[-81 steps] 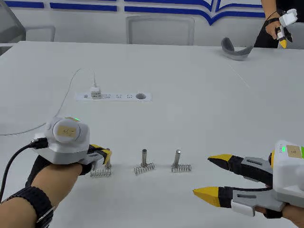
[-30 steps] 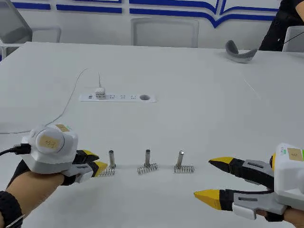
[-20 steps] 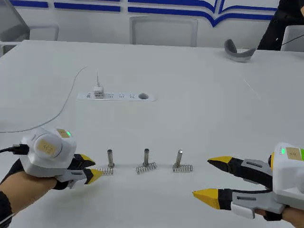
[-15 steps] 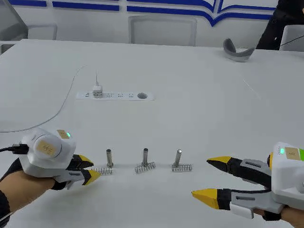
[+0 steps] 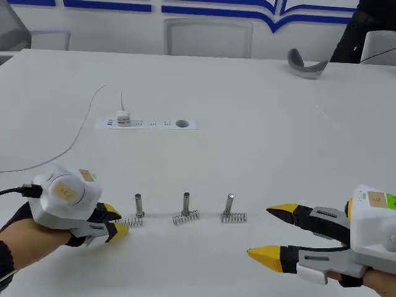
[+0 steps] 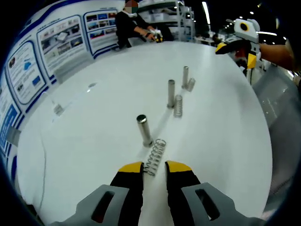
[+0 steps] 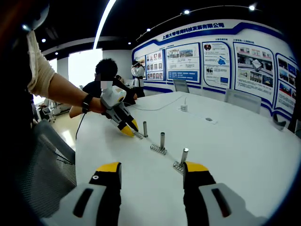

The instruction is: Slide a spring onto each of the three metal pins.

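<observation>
The left tool (image 5: 119, 221) rests low near the front edge of the counter (image 5: 247, 142). Its tips stand a narrow gap apart with the near end of the left spring (image 6: 154, 157) between them. I cannot tell whether they pinch it.

That spring lies flat, its long axis running straight ahead from the tips to the foot of the left pin (image 5: 138, 204), which stands upright. In my judgement the spring must be lifted and turned on end before it can drop over the pin's top, and the left hand is much the nearer.

The middle spring (image 5: 185, 216) and right spring (image 5: 234, 217) also lie flat at their pins' feet. The right tool (image 5: 260, 231) hovers wide apart and empty, just beyond the right pin (image 5: 229, 203).

The tools' stickers and the wall posters are too small to read.
</observation>
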Demonstrator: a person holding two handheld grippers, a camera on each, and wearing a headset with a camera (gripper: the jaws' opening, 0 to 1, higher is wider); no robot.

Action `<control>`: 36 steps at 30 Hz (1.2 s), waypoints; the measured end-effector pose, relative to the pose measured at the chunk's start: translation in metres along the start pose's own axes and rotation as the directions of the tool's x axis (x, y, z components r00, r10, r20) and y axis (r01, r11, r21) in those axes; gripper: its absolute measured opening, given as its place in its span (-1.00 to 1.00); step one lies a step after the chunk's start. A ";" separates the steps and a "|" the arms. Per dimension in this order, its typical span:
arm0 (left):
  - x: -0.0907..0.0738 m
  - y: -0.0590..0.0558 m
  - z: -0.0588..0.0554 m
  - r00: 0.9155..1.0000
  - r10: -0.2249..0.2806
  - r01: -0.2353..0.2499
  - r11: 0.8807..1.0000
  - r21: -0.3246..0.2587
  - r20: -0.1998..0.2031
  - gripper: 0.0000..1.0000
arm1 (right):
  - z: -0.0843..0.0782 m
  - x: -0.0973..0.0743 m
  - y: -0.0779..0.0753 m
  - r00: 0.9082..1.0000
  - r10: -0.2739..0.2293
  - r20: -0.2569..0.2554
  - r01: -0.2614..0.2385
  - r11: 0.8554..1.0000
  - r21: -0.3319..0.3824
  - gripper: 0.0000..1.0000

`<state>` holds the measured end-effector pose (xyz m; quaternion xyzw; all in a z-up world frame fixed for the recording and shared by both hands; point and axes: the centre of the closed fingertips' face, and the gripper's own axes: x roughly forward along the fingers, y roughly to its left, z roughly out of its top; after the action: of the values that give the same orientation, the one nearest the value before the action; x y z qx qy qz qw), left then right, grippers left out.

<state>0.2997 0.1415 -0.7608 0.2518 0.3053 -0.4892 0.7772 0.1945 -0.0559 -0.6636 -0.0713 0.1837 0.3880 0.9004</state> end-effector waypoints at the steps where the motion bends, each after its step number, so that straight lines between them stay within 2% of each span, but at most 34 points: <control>1: 0.001 -0.001 -0.001 1.000 -0.002 0.002 1.000 0.006 -0.004 -0.65 | 0.000 0.000 0.000 1.000 -0.001 -0.001 0.001 1.000 0.000 0.08; 6: 0.002 -0.001 -0.004 1.000 0.000 0.000 1.000 0.015 -0.018 -0.71 | -0.002 0.000 0.000 1.000 0.002 -0.003 -0.002 1.000 0.002 0.08; 11: 0.002 0.001 -0.005 1.000 0.003 -0.003 1.000 0.003 -0.015 -0.75 | -0.001 0.002 0.003 1.000 0.008 -0.005 -0.008 1.000 0.002 0.07; 22: 0.000 -0.004 -0.009 1.000 -0.005 0.005 1.000 0.013 -0.023 -0.79 | -0.002 0.003 0.004 1.000 0.014 -0.007 -0.014 1.000 -0.002 0.07; 25: -0.002 -0.009 -0.007 1.000 -0.013 0.014 1.000 0.023 -0.017 -0.80 | -0.001 0.003 0.004 1.000 0.017 -0.008 -0.017 1.000 -0.003 0.07; 28: -0.007 -0.017 -0.001 1.000 -0.024 0.024 0.999 0.032 0.000 -0.80 | -0.002 0.004 0.006 1.000 0.024 -0.013 -0.024 1.000 -0.004 0.05; 36: -0.012 -0.043 0.018 0.996 -0.077 0.072 0.992 0.108 0.040 -0.80 | 0.003 0.009 0.010 0.999 0.048 -0.022 -0.048 0.999 -0.016 0.01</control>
<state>0.2608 0.1197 -0.7436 0.2705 0.2706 -0.5390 0.7504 0.1936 -0.0424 -0.6645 -0.0784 0.1918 0.4102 0.8882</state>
